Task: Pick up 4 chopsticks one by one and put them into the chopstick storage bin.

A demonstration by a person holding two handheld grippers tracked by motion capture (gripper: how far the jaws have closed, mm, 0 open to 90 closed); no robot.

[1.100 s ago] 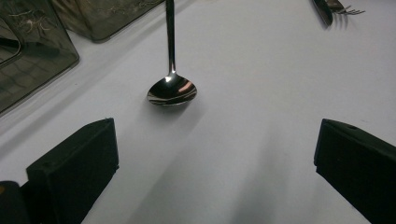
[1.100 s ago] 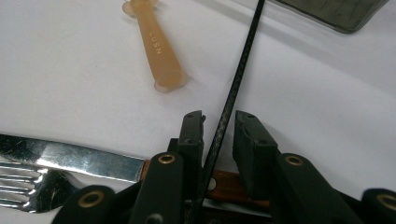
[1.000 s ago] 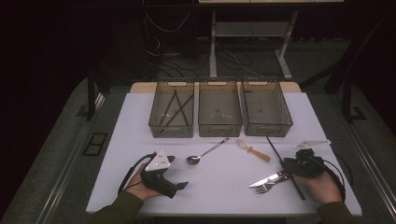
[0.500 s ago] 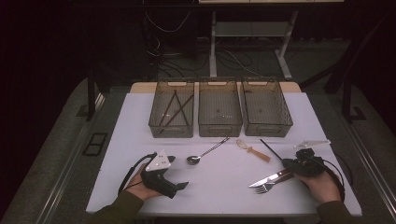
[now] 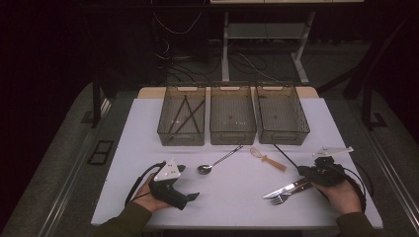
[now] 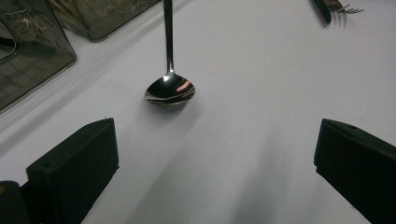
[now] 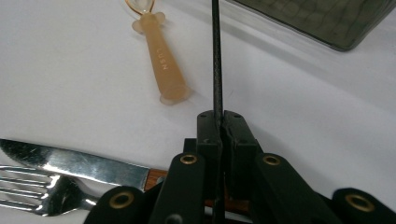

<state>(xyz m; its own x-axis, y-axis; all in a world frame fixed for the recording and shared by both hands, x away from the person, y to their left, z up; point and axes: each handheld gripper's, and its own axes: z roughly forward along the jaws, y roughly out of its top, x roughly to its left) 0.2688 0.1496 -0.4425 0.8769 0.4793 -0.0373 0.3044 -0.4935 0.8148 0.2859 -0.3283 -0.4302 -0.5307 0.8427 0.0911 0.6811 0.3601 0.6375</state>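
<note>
While the right gripper (image 7: 219, 122) has its jaws pinched on the near end of a thin black chopstick (image 5: 285, 156) by the table's right edge, that stick's long axis runs up-left toward the right-hand bin (image 5: 281, 114), so my guess is it goes in a bin. Left gripper (image 6: 215, 163) sits spread wide near the front edge, spoon (image 6: 169, 86) just ahead.

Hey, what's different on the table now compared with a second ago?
The black chopstick held in the right gripper has swung: a second ago it ran across the gripper toward the person, now it points away toward the right bin. The left gripper, spoon, knife and fork stayed put.
</note>
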